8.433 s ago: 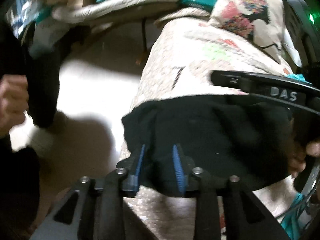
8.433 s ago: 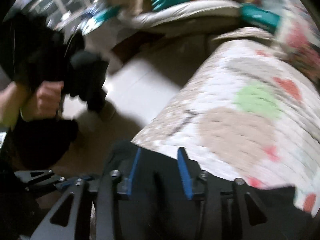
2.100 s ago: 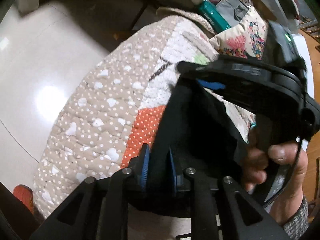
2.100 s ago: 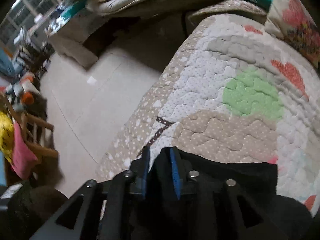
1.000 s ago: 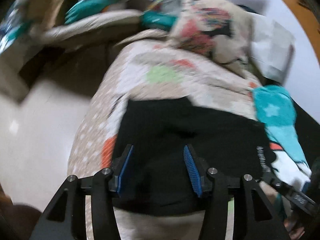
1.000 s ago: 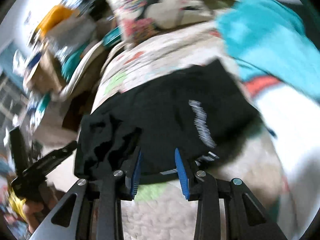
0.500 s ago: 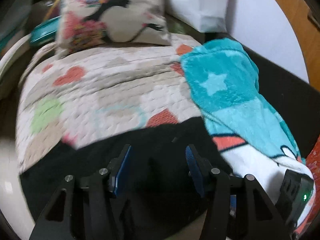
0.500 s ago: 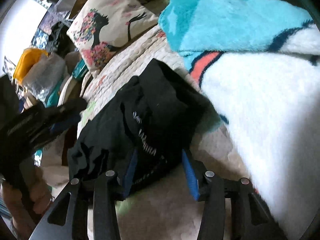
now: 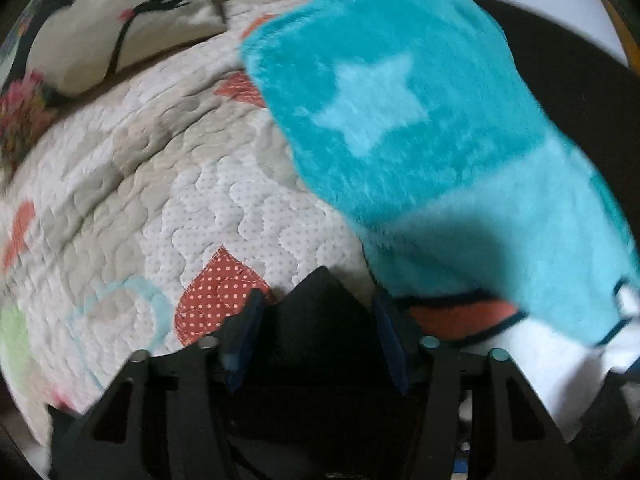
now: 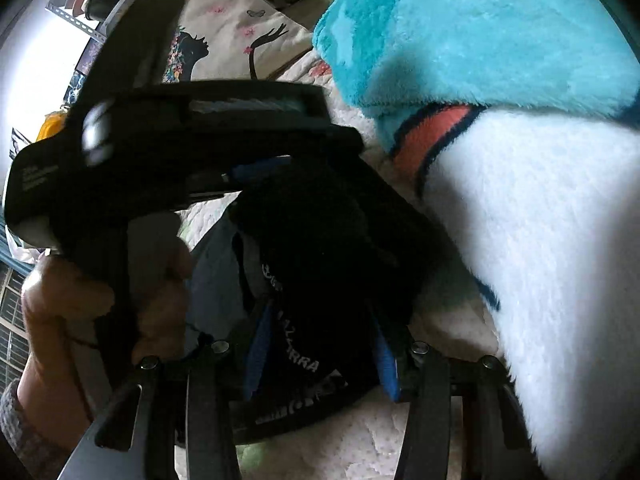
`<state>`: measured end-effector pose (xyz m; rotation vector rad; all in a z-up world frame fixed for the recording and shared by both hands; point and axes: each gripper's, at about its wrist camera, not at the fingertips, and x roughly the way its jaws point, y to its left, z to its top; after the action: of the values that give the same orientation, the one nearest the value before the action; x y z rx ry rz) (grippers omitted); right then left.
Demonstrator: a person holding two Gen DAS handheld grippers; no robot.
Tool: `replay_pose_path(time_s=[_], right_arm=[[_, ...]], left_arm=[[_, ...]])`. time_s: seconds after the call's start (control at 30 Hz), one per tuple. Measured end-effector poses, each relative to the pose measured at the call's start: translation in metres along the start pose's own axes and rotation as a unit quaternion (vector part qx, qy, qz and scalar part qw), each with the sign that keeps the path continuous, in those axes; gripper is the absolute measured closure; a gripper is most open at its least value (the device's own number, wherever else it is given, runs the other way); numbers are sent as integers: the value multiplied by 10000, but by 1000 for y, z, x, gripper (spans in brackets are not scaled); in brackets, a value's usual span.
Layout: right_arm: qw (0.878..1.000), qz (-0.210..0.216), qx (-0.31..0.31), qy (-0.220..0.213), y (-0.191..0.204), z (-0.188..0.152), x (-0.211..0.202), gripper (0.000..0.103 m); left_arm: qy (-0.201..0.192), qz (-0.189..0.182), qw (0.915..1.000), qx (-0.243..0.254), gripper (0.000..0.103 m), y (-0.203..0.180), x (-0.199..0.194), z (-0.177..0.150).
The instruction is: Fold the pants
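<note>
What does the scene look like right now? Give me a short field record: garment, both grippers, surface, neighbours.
garment: black pants, bunched, white lettering showing, lying on the quilt
left gripper: jaws open, a peak of the black fabric between them
right gripper: jaws open, straddling the lettered edge of the pants
left hand: gripping the left gripper's handle
surface: quilted bedspread with red heart patches
neighbours: teal star blanket right of the pants; printed pillow behind

We see the black fabric pants (image 9: 324, 312) lying on the quilted patchwork bedcover (image 9: 160, 184), the teal fleece blanket (image 9: 400, 112) to their right, the printed cream cushion (image 9: 100, 32) behind.
</note>
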<state>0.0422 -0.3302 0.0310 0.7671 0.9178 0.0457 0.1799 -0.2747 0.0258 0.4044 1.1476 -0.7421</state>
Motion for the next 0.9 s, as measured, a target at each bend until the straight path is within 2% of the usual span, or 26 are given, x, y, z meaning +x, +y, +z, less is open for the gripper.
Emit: replay_pose_path(time_s=[0.07,0.1,0.17,0.27,0.4,0.53,0.7,0.83,0.9], right_arm=[[9999,-70,-147,9,5,1,-2,77],[9998,-70,-202,1,7,1,-3,79],[9993,-17,-362,-61,16,1,-9,85],[9971,31,-738,-181,33,-2,-18,88],[9909,339,-1291,-189,66,-10,-31,90],[9738,471,-2220,-155,110,-30,-39,90],[9544,683,-2904,105,151,-48,-29,90],[9310,765,-3550,355,188,-67,-10,91],[9184,776,-3852,472,206,-79,2,91]], left_arm=[[-36,59,10000,64,82,1,-6,-3],[-88,-60,9999,-10,88,5,-13,-5],[-224,-250,9992,-197,89,14,-27,-9],[-499,-376,9974,-346,91,26,-53,-16],[-804,-526,9935,-605,92,46,-89,-35],[-1086,-681,9876,-909,92,73,-122,-54],[-1418,-804,9740,-1573,91,118,-150,-99],[-1636,-973,9547,-2286,92,167,-162,-144],[-1741,-1092,9423,-2642,91,191,-163,-166]])
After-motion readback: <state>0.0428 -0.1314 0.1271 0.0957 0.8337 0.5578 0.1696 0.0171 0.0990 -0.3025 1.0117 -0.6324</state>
